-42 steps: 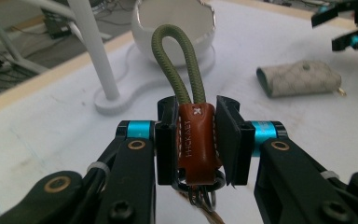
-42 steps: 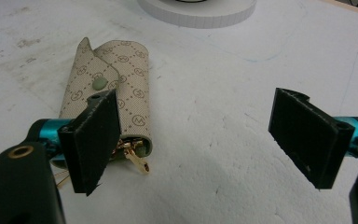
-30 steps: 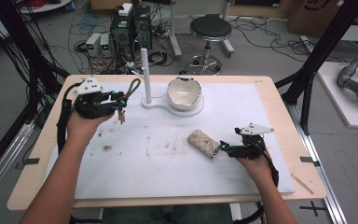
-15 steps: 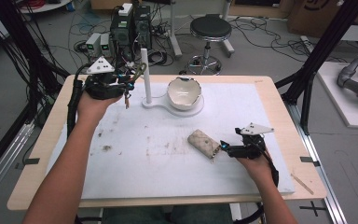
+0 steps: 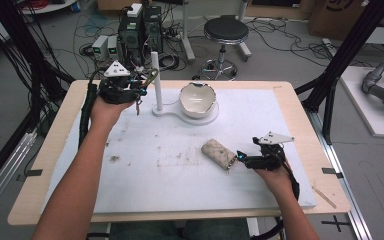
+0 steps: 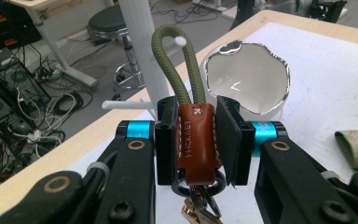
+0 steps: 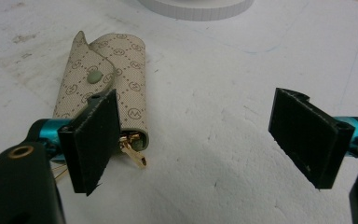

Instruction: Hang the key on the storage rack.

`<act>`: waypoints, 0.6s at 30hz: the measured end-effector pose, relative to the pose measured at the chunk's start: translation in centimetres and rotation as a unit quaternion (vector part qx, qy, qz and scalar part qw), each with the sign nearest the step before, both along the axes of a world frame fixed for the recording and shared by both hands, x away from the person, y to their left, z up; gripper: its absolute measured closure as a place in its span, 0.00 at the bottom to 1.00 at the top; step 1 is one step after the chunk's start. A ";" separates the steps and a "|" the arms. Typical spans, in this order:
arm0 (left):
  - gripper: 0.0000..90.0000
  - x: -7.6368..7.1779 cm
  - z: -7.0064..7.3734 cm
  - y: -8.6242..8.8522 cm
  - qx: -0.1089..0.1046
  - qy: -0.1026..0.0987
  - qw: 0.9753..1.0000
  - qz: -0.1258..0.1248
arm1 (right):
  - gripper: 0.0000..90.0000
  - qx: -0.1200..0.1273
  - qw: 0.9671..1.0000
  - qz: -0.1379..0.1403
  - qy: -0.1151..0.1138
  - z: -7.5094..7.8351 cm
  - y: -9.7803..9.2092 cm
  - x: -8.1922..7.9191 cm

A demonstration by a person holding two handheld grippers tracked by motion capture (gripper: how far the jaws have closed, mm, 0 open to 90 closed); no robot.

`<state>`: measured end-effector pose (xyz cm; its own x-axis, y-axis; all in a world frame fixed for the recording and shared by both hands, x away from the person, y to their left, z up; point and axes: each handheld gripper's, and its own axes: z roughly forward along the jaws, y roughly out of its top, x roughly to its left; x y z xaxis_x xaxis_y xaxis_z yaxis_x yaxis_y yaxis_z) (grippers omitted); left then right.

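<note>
My left tongs (image 6: 198,140) grip the brown keychain (image 6: 196,140) beside the white post (image 5: 156,80); my right tongs (image 7: 209,140) gape near the key pouch (image 7: 107,79).

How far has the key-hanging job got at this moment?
Done: the left tongs are shut on the brown key fob, lifted to the white stand. In hand: its green loop sits by a peg, not clearly hooked. Left: hanging it; the patterned pouch lies by the open right tongs.

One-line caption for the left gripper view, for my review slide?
Left gripper clamps a brown leather keychain, its green cord loop raised before the white stand post.
</note>
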<state>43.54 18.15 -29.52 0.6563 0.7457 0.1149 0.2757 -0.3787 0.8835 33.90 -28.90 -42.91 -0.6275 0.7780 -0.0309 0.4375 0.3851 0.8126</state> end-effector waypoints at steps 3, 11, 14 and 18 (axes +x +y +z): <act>0.75 0.3 -0.5 0.1 -0.001 0.011 1.000 0.013 | 0.19 -0.001 1.000 -0.001 0.001 0.0 0.1 0.0; 0.39 -0.2 -2.1 0.4 0.007 0.015 0.999 0.042 | 0.19 -0.001 1.000 -0.001 0.000 0.0 0.1 -0.1; 0.37 -0.8 -3.6 0.9 -0.008 0.024 0.999 0.038 | 0.19 -0.003 1.000 -0.002 -0.002 0.0 0.1 0.0; 0.31 -1.7 -4.9 1.7 -0.018 0.037 0.999 0.030 | 0.19 -0.004 1.000 -0.001 0.000 0.0 0.2 -0.1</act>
